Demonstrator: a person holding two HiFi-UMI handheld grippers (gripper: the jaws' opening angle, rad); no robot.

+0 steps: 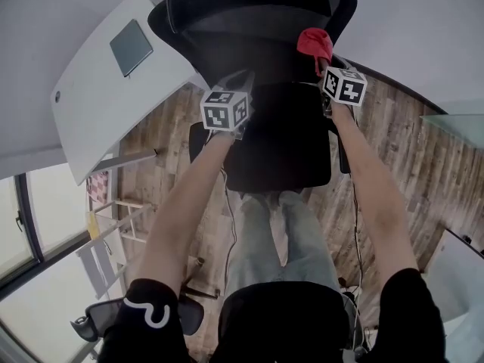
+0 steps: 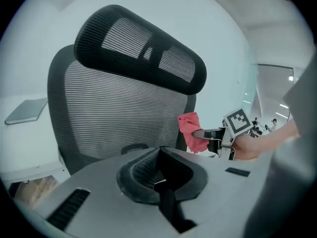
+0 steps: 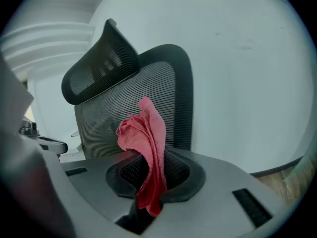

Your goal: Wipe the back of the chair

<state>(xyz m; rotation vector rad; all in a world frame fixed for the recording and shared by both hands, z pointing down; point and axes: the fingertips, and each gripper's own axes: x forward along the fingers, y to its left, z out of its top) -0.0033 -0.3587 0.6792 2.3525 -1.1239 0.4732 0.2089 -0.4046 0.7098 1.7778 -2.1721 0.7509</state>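
Right gripper: jaws clamped on red cloth, bunched above the tips.
Left gripper: jaws together, nothing between them.
Chair back: black mesh, just ahead of both grippers; red cloth at its right edge.

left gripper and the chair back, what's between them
Nothing. In the left gripper view, the shut, empty left gripper faces the mesh chair back across bare air; the red cloth is off to the side in the right gripper.
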